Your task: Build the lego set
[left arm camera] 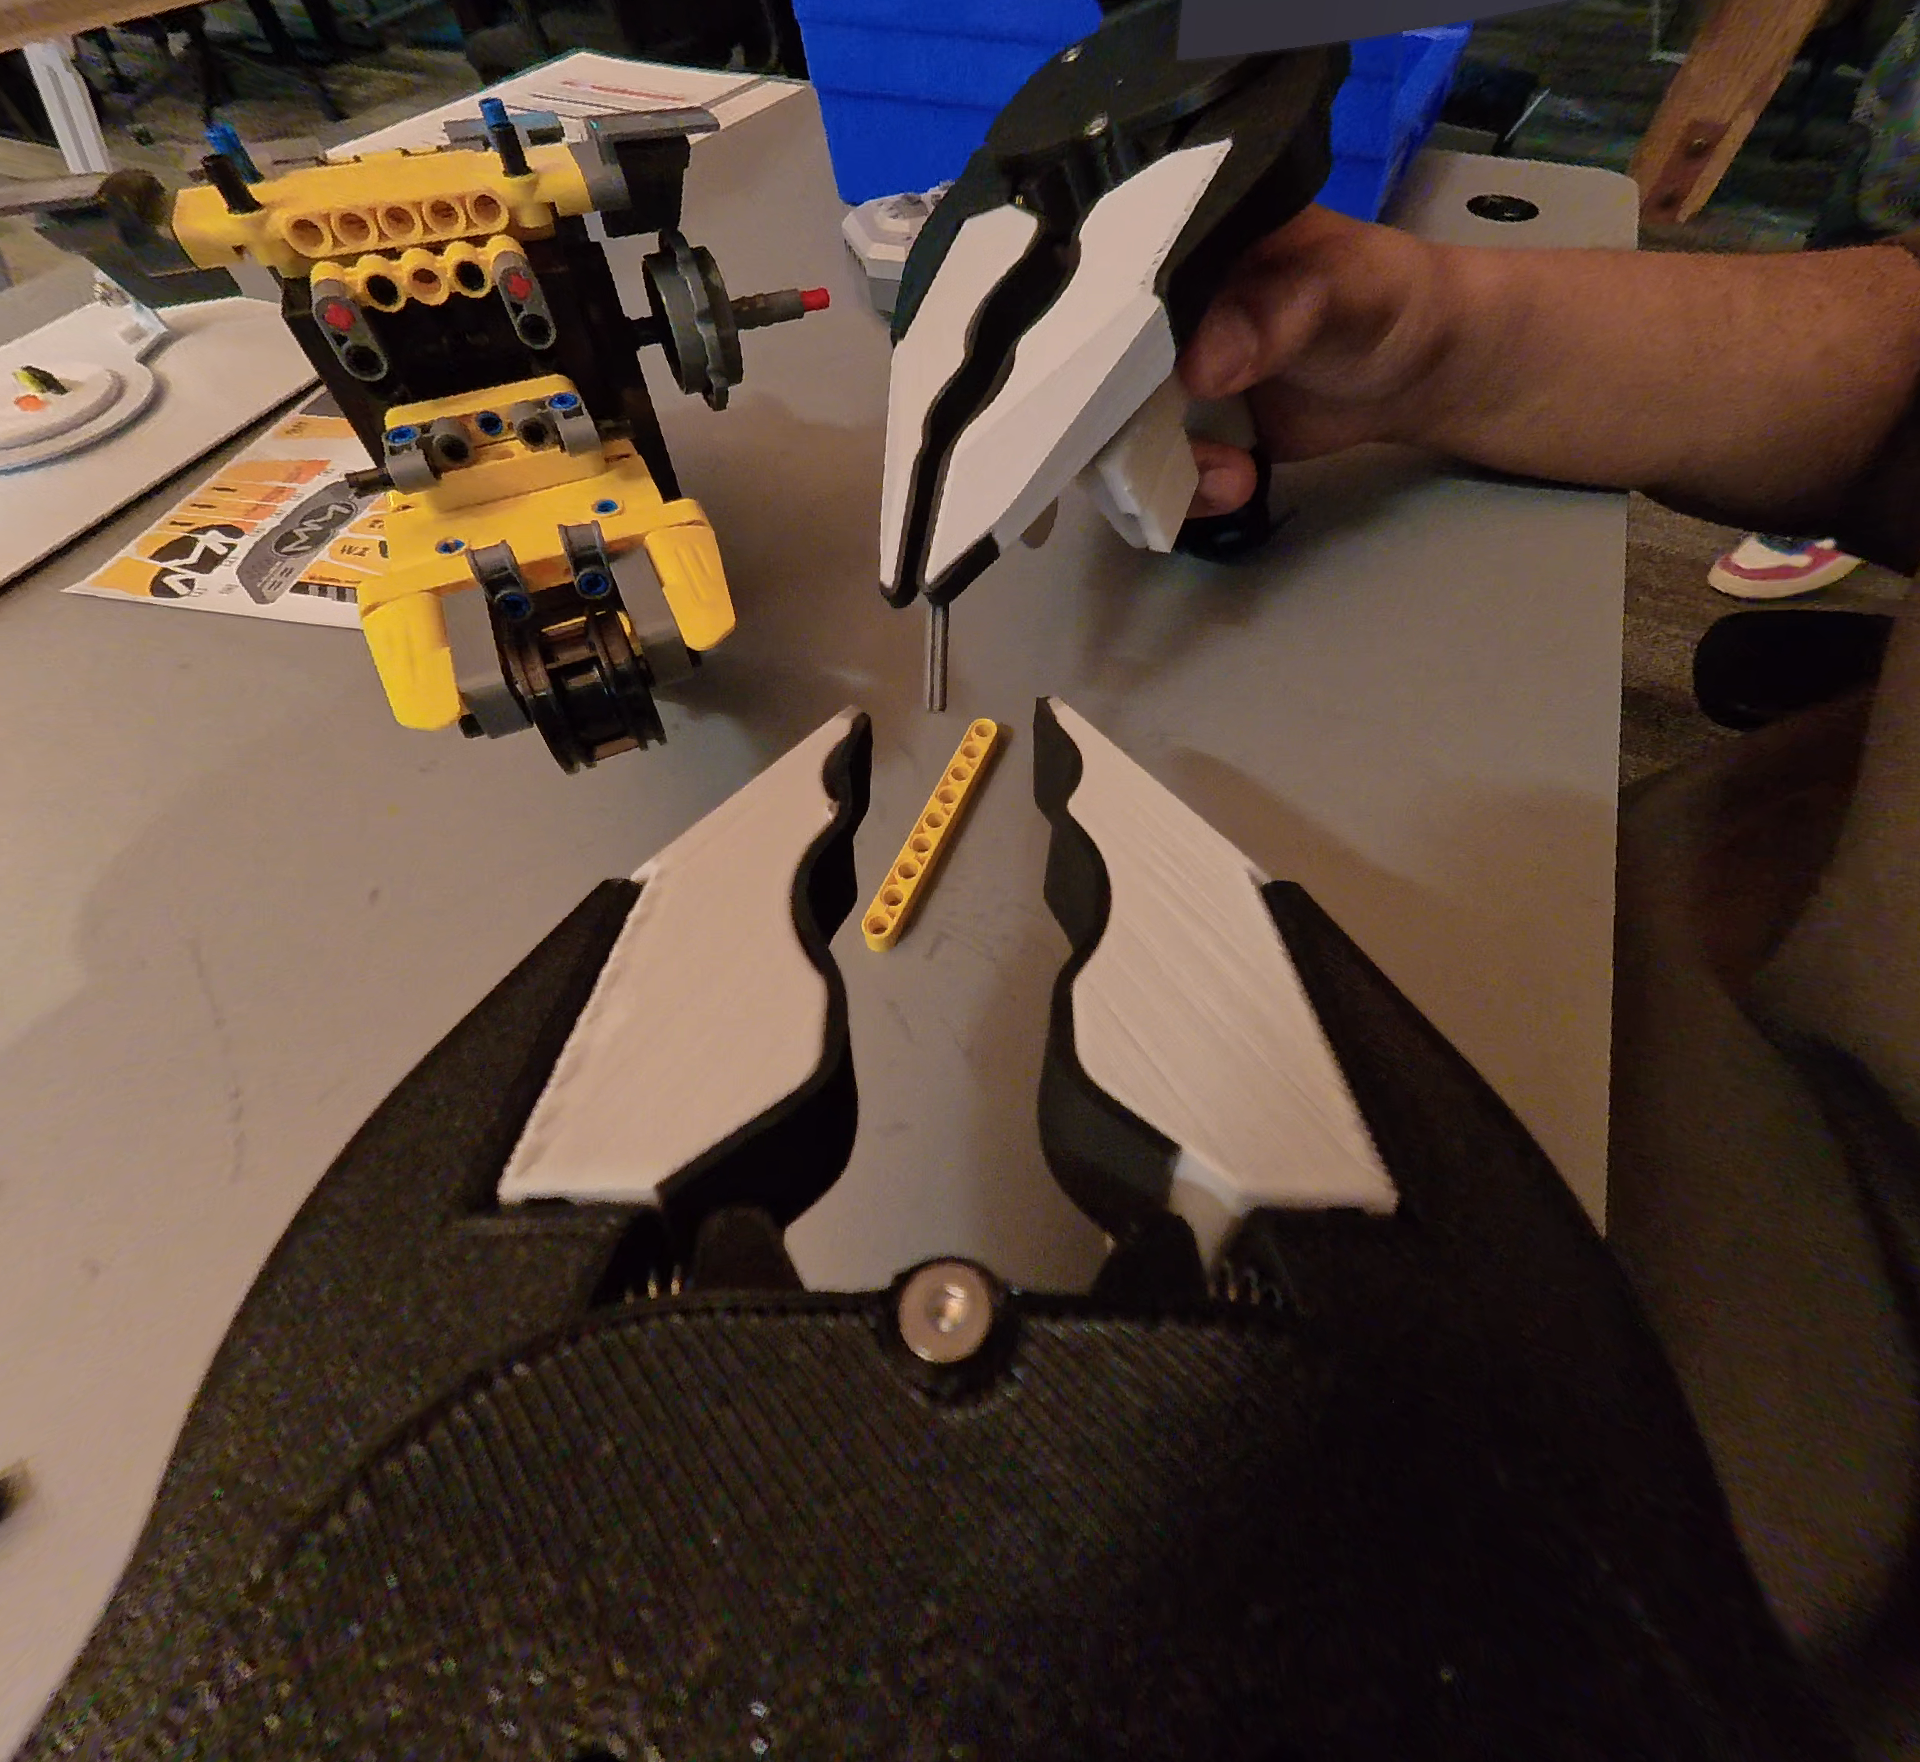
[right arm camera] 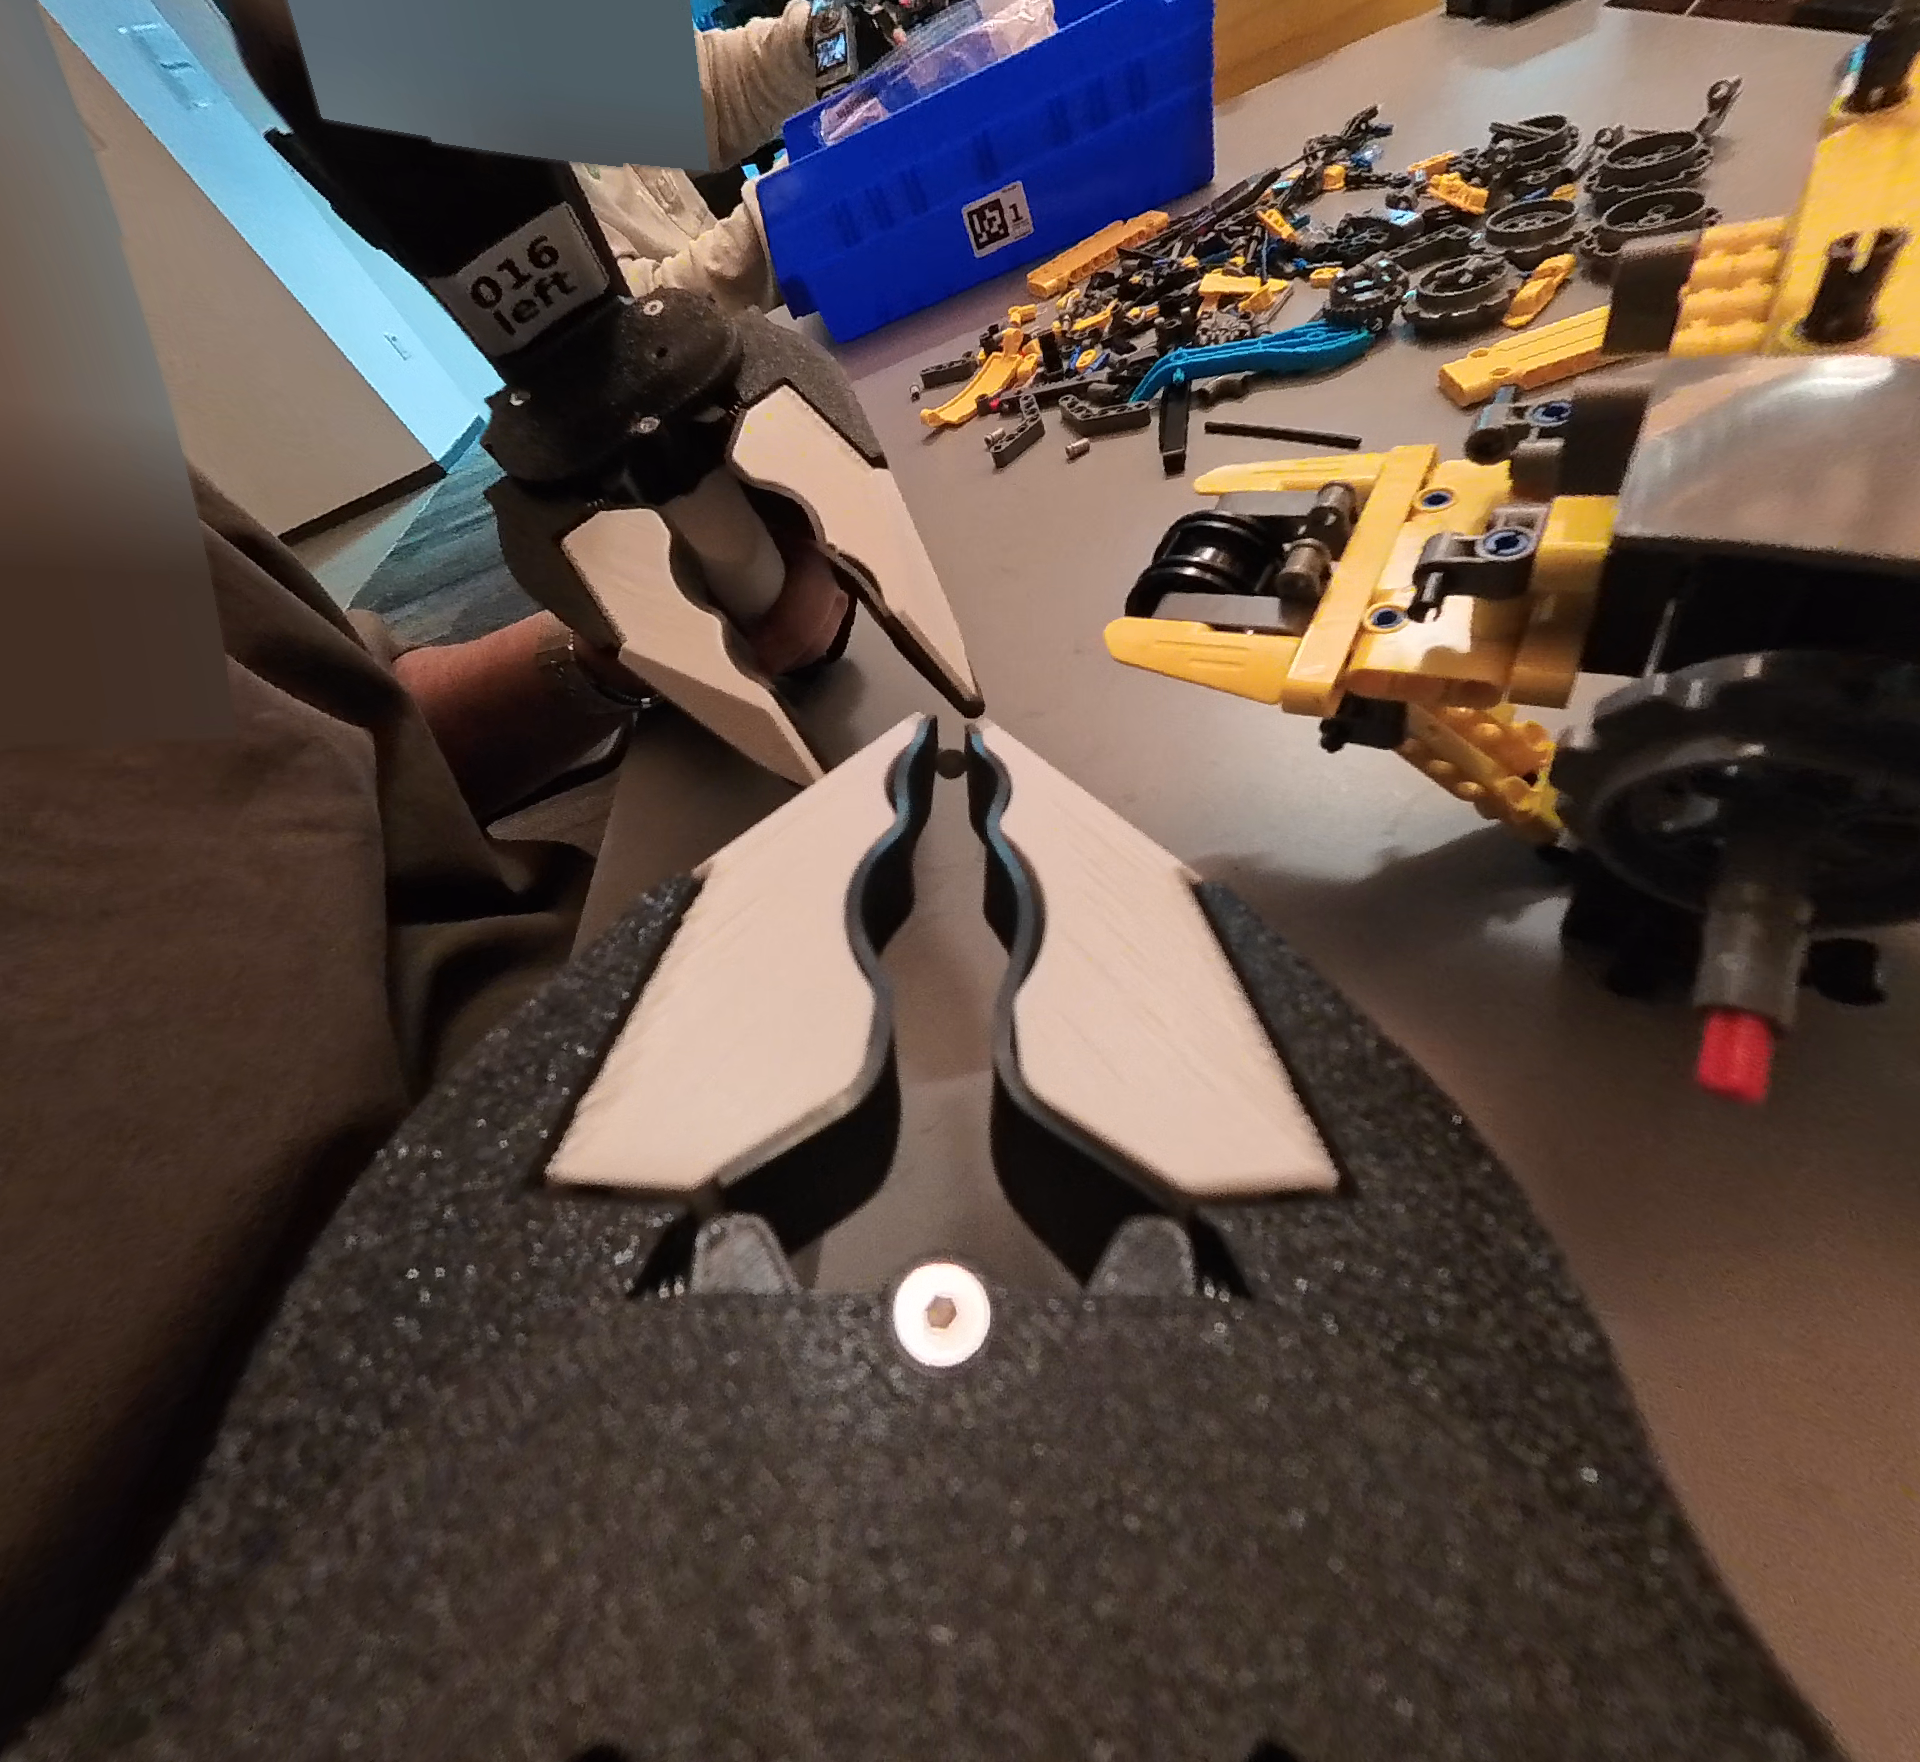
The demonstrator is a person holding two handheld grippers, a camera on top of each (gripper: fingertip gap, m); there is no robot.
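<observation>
My left gripper [left arm camera: 951, 720] is open, low over the grey table. A thin yellow beam with a row of holes [left arm camera: 932, 834] lies flat between its fingers. My right gripper [left arm camera: 906, 592] is shut on a short dark grey axle [left arm camera: 936, 658] that hangs straight down just beyond the beam's far end. In the right wrist view the right gripper [right arm camera: 948, 733] is nearly closed with the axle's end [right arm camera: 951, 760] seen between its tips, and the open left gripper [right arm camera: 894, 736] points in from the upper left. A yellow and black brick-built vehicle [left arm camera: 488, 424] stands to the left.
A printed sheet [left arm camera: 249, 538] lies under and beside the vehicle. A blue bin [left arm camera: 925, 39] stands at the table's far side, also in the right wrist view [right arm camera: 997, 154]. A heap of loose yellow, black and teal parts [right arm camera: 1299, 299] lies beyond the vehicle [right arm camera: 1558, 590]. The table edge [left arm camera: 1616, 777] runs along the right. Only a small space, under 4 cm, lies between the two pairs of fingers.
</observation>
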